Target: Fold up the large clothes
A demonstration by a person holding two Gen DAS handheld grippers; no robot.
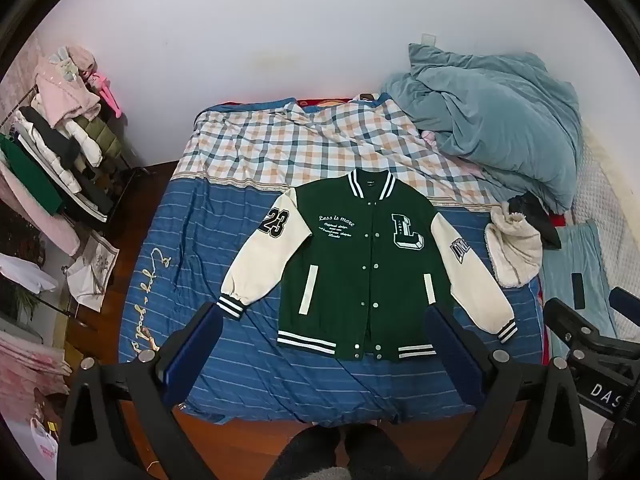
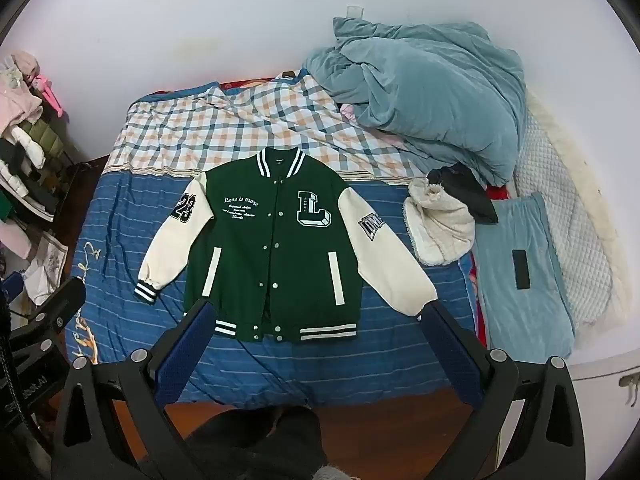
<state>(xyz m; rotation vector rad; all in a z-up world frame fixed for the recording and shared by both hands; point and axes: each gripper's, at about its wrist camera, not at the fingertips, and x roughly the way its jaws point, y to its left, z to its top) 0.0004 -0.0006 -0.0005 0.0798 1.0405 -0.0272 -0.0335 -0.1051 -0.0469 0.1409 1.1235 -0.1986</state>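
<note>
A: Where is the jacket [image 1: 360, 264] right now?

B: Flat on the bed [image 1: 192, 240], front up, in the middle of both wrist views. It is green with cream sleeves spread out to either side, snapped shut, collar toward the top of the frame and striped hem toward the bottom. It lies mostly on the blue striped sheet [image 1: 248, 368], with the collar reaching the checked blanket [image 1: 280, 144] above.

A: And the grippers?

B: The left gripper [image 1: 324, 320] has its fingers spread wide, holding nothing, hanging above the lower part of the jacket. The right gripper [image 2: 316, 316] is the same: fingers spread wide, nothing between them, framing the hem in its own view. The right gripper's body also shows at the lower right edge of the left view.

A: Anything else on the bed?

B: A rumpled blue-grey quilt [image 2: 428, 96] in the upper right, a cream fleece bundle [image 2: 436, 228] with something dark beside it at the right, near the jacket's sleeve, and a pale blue pillow [image 2: 524, 272] with a black phone [image 2: 521, 269] lying on it. A rack of clothes [image 1: 60, 148] stands at the left edge of the frame.
</note>
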